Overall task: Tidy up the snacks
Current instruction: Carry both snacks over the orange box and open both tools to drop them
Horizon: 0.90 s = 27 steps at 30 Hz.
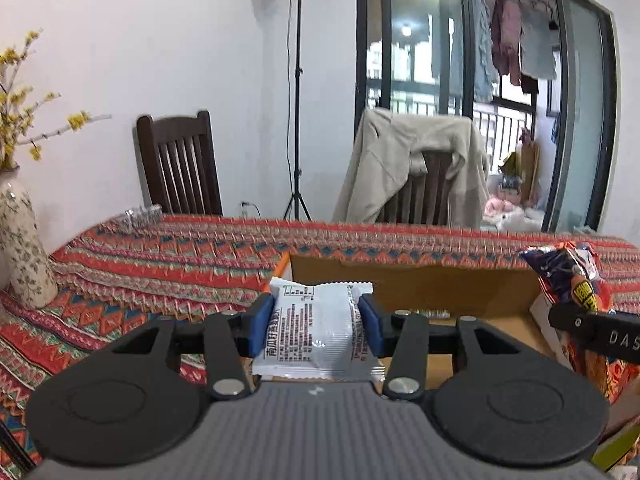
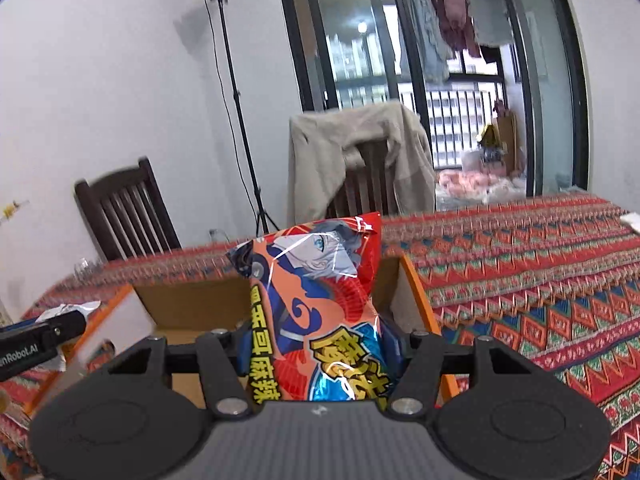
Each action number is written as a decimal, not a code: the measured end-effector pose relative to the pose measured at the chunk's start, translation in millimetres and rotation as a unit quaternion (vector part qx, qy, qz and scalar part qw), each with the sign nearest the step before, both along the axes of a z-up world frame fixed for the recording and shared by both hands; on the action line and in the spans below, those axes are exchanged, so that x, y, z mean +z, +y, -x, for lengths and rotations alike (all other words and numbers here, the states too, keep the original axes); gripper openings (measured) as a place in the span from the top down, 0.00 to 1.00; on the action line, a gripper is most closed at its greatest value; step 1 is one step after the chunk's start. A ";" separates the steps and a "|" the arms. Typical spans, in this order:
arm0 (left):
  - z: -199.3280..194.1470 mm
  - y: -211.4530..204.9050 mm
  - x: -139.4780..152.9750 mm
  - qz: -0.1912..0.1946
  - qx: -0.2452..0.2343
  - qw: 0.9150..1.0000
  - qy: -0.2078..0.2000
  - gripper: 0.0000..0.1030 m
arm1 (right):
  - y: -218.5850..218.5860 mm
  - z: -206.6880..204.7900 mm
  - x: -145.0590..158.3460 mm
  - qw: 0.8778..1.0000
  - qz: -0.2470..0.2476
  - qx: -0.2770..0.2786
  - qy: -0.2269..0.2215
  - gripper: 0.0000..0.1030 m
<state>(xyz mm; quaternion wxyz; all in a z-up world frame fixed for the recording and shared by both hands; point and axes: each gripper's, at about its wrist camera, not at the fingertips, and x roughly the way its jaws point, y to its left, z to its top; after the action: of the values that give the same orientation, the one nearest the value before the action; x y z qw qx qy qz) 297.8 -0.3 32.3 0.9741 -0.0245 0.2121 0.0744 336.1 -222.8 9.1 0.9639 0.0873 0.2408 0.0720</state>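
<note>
My left gripper (image 1: pixel 318 326) is shut on a small white snack packet (image 1: pixel 316 328), its blue pads pressing both sides. It hovers over the left part of an open cardboard box (image 1: pixel 412 280) with orange edges. My right gripper (image 2: pixel 320 354) is shut on a tall red and orange snack bag (image 2: pixel 316 304) with a cartoon figure, held upright above the same box (image 2: pixel 192 304). In the left wrist view the red bag (image 1: pixel 568 276) and part of the right gripper show at the right edge. In the right wrist view the white packet's end (image 2: pixel 68 310) shows at the left edge.
The table wears a red patterned cloth (image 1: pixel 180 252). A flowered vase (image 1: pixel 20 240) with yellow blossoms stands at the left end. Two dark wooden chairs (image 1: pixel 180 164) sit behind the table, one draped with a beige jacket (image 1: pixel 404 168). A light stand (image 1: pixel 297 100) rises by the wall.
</note>
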 end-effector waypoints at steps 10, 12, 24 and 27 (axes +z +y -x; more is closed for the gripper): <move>-13.5 18.3 -22.0 0.043 -0.012 0.997 0.055 0.31 | 13.2 -4.1 -17.9 0.999 0.034 0.005 0.029 0.33; -9.5 19.7 -18.4 0.050 -0.010 0.998 0.042 0.12 | 11.9 -3.8 -16.1 0.999 0.033 0.003 0.027 0.16; 5.8 13.8 -2.8 0.046 -0.002 0.999 0.004 0.00 | -0.4 23.0 3.2 1.000 0.004 0.009 -0.024 0.00; 7.1 12.4 4.7 0.046 0.006 0.999 0.005 0.00 | -1.0 33.5 16.8 0.999 0.000 0.014 -0.044 0.00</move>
<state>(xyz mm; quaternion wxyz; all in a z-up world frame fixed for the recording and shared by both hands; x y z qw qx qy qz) 290.7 12.1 37.0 0.9705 -0.0705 0.2198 0.0701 302.7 -223.7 25.9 0.9726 0.0801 0.1990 0.0896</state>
